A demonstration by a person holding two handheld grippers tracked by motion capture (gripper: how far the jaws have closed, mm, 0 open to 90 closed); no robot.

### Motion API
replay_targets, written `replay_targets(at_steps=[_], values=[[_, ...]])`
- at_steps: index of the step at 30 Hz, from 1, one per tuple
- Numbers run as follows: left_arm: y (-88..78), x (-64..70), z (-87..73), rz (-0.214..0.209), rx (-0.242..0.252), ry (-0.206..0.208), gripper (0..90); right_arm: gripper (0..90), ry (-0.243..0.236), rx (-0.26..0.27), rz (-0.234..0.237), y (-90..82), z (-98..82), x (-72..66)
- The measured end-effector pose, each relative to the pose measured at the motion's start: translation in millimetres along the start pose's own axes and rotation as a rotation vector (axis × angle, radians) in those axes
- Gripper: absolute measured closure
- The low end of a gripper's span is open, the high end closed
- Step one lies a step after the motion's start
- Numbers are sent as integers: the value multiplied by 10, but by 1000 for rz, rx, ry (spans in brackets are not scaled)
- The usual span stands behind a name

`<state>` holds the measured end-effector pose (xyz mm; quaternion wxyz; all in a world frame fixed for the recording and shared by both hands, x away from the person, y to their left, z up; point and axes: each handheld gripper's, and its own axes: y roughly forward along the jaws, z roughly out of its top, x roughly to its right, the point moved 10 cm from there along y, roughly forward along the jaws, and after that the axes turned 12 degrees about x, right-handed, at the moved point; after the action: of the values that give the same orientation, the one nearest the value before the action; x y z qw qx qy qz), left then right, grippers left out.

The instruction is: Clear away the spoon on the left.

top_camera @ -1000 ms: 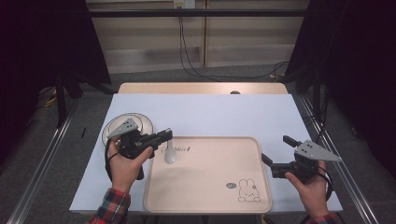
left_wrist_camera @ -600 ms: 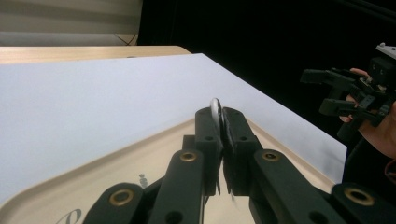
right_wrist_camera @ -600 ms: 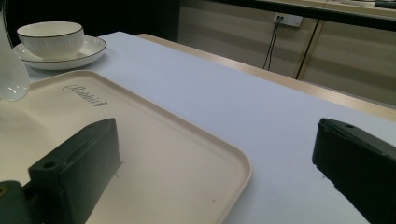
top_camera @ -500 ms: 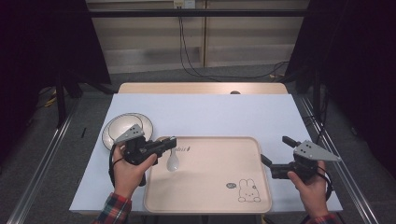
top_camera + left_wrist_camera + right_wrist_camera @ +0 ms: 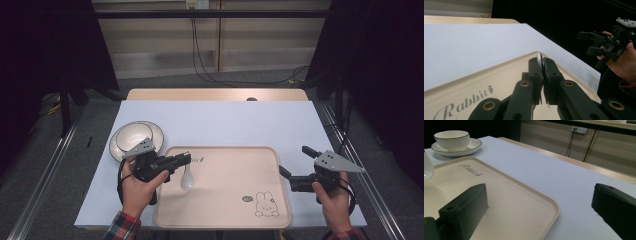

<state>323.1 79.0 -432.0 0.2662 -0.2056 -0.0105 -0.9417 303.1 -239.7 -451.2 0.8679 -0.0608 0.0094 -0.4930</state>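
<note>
High view: left hand-held gripper (image 5: 184,159) is closed on the handle of a white spoon (image 5: 187,178); the bowl end hangs toward 6 o'clock over the tray (image 5: 225,220), near its 9 o'clock rim. We cannot tell whether the bowl end touches the tray. Left gripper view confirms it: jaws are pinched flat on a thin white handle edge (image 5: 539,60).

Handling, our judgement: the spoon looks like glazed ceramic, so stiff, light, slick and chip-prone. The handle is thin, and a grip near its end leaves the heavier bowl free to swing; mid-handle would be steadier. Set down gently.

Looks: plain glossy white, rounded deep bowl, short handle.

Right hand-held gripper (image 5: 296,168) has its jaws wide apart and empty, at the tray's 3 o'clock edge. A bowl on a saucer (image 5: 136,140) sits at 10 o'clock on the counter (image 5: 225,120).
</note>
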Motion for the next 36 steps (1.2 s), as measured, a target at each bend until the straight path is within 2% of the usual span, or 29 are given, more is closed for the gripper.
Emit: replay_targets(at_steps=[22,28,36], values=[[-48,60,-150,-39,-15,-85,858,0,-4,5,-5,8,2,-3],[-41,76,-192,-62,-28,-96,857,1,-7,3,-3,7,-1,-2],[-26,37,-275,-51,-50,-100,857,1,-9,3,-3,2,1,-1]])
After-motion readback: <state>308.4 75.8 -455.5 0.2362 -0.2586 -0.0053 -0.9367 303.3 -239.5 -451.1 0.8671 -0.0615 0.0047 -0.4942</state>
